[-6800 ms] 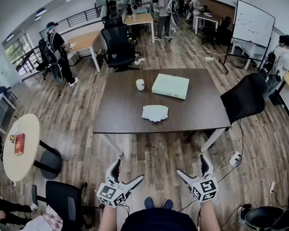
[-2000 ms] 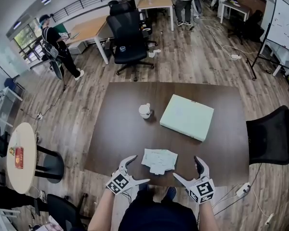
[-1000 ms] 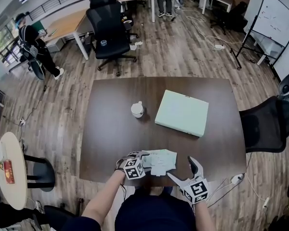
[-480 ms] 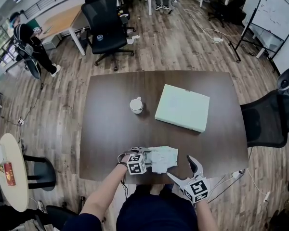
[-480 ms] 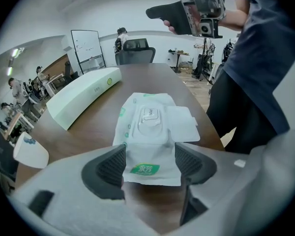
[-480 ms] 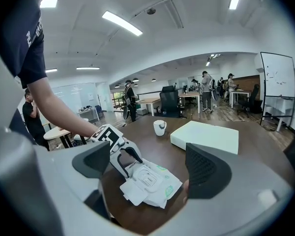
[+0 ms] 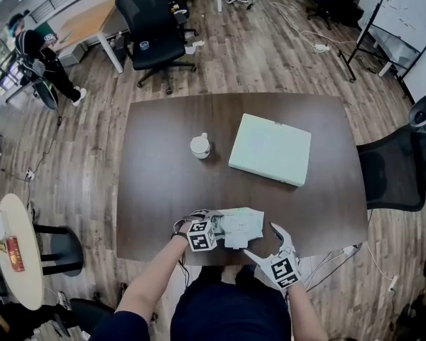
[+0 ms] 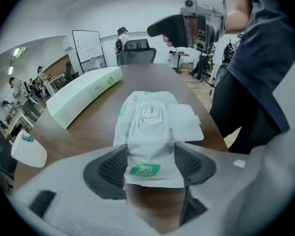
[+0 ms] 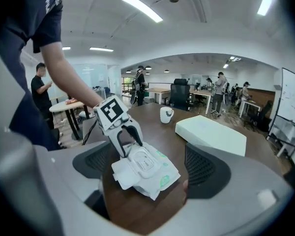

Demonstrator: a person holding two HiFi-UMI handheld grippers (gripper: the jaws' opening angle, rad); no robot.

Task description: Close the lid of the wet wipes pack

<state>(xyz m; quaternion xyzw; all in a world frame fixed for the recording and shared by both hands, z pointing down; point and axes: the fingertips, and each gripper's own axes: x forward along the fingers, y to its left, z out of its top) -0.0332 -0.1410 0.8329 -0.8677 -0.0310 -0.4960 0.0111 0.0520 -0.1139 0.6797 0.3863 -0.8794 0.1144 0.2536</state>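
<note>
The white wet wipes pack (image 7: 239, 226) lies near the front edge of the dark brown table (image 7: 163, 190). Its lid flap (image 8: 188, 124) is folded out flat beside the dispensing window (image 8: 151, 113). My left gripper (image 7: 211, 224) is shut on the pack's left end, and both pads (image 8: 112, 167) press against its sides in the left gripper view. My right gripper (image 7: 263, 241) hangs open just off the pack's front right corner. The pack (image 9: 146, 168) lies ahead of it between its wide jaws, untouched. In the right gripper view the left gripper (image 9: 122, 137) stands over the far end of the pack.
A white mug (image 7: 200, 146) and a flat pale green box (image 7: 270, 149) sit further back on the table. A black office chair (image 7: 397, 170) stands at the table's right side, another (image 7: 150, 21) beyond the far edge. People stand in the background.
My left gripper came down onto the pack's left end and closed on it. My right gripper sank and turned, drawing closer to the pack's right side.
</note>
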